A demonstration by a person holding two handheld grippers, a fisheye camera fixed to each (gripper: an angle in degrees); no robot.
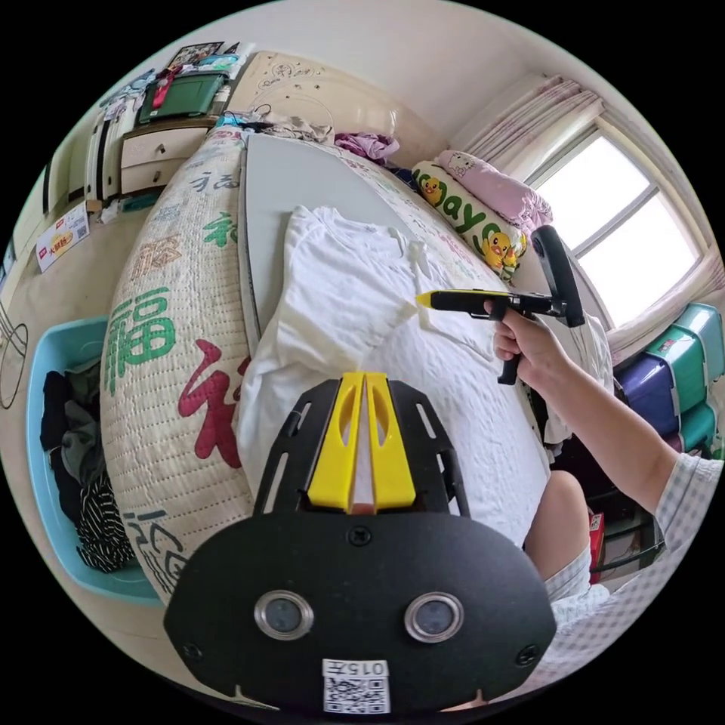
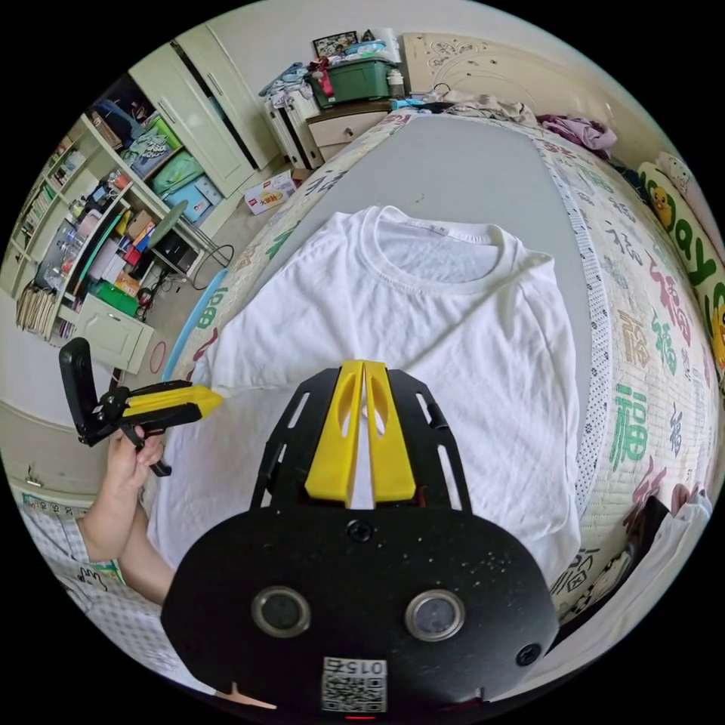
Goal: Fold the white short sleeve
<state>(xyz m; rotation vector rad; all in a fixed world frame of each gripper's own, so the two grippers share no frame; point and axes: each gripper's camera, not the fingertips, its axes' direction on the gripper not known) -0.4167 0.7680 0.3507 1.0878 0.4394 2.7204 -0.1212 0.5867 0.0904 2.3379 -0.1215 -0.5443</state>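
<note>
Left gripper (image 1: 364, 381) jaws together, empty | right gripper (image 2: 364, 370) same | shirt (image 2: 423, 332) flat on bed (image 2: 649, 317) | I'd risk bunching if one grab lags.

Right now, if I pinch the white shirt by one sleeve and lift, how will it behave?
The white shirt would likely sag limply; it already creases and drapes over the bed's edge. It looks thin, so probably light. The rest may drag along the grey sheet.

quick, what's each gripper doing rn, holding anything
left gripper: shut, fingers together, nothing between them, above the white shirt.
right gripper: shut, nothing held.
</note>
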